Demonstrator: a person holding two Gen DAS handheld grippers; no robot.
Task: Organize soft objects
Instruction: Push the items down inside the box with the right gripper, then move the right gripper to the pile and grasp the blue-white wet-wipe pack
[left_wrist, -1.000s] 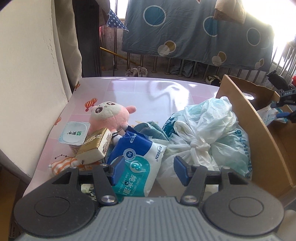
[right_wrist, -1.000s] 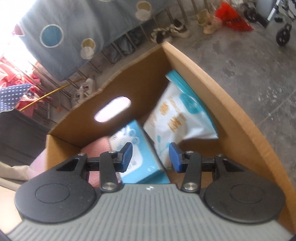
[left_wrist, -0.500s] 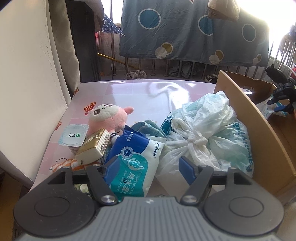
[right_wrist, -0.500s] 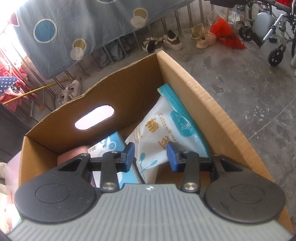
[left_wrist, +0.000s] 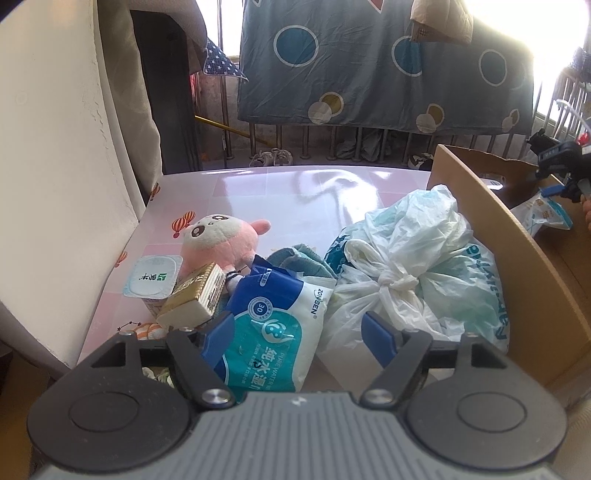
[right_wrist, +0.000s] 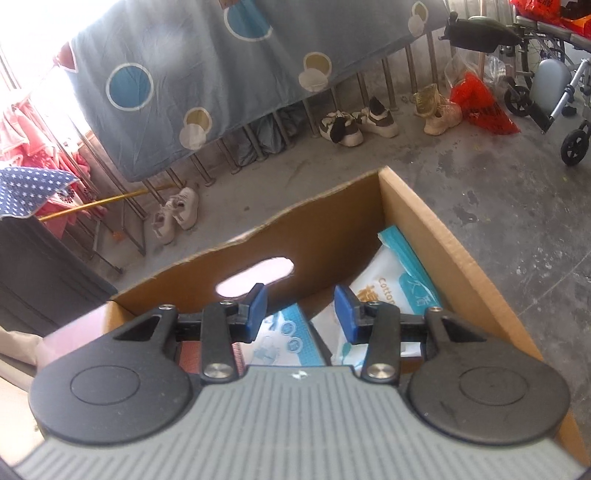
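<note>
- The wet-wipes pack (left_wrist: 275, 328) lies low and centre on the table (left_wrist: 258, 192).
- The tied plastic bag (left_wrist: 410, 266) sits to its right, against the cardboard box (left_wrist: 517, 266).
- The plush toy (left_wrist: 221, 240) lies behind the pack, with the yogurt cup (left_wrist: 151, 277) at left.
- Two packs (right_wrist: 391, 295) lie inside the box.

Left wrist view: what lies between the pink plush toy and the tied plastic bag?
A teal cloth, bunched on the table between the pink plush toy and the tied plastic bag; the left wrist view shows it.
</note>
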